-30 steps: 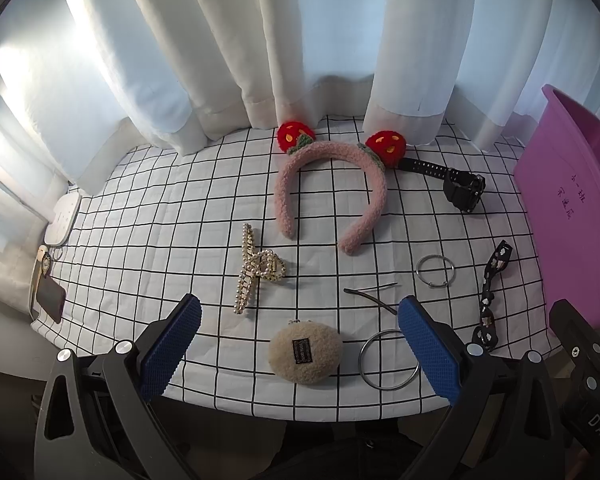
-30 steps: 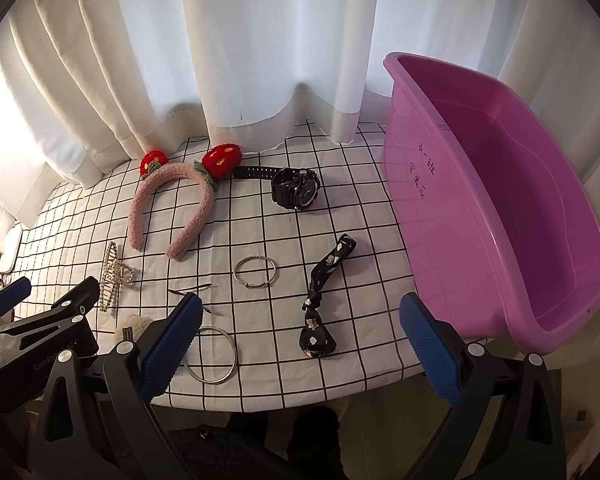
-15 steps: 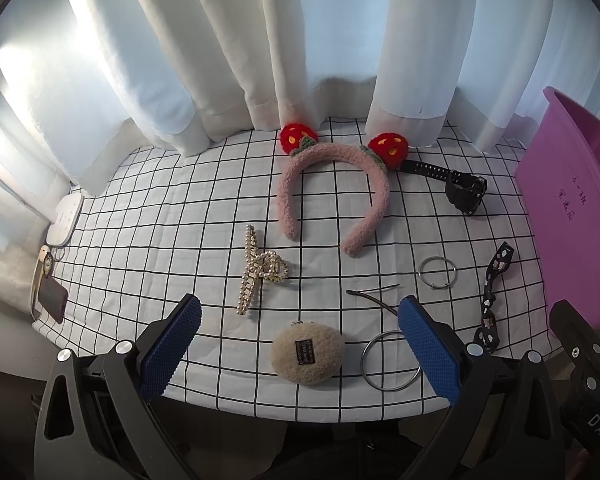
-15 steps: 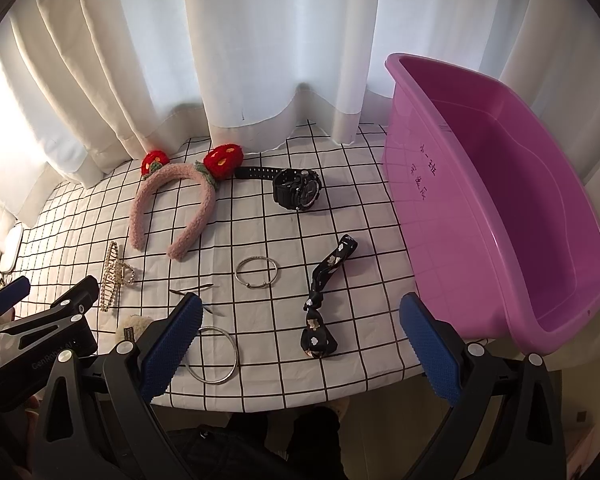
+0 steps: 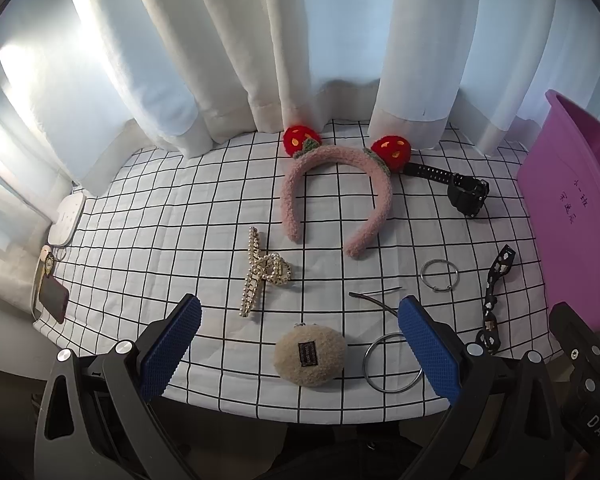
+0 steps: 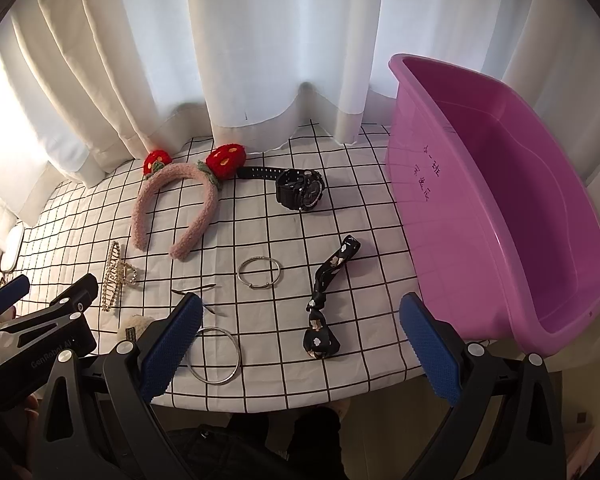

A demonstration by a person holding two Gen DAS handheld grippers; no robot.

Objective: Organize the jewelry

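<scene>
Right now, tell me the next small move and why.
Probably lower the right hand-held gripper onto the black bow hair tie: its jaws are open and empty, the tie lies just ahead between them, and the pink tub beside it holds nothing visible yet.

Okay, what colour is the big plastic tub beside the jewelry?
Pink-purple, like magenta; the tub shows best in the right wrist view.

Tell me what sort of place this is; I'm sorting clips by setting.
Likely a home room, at a table by a window: white curtains hang behind a grid-patterned tablecloth, with a pink plastic tub and a strawberry headband laid out.
</scene>
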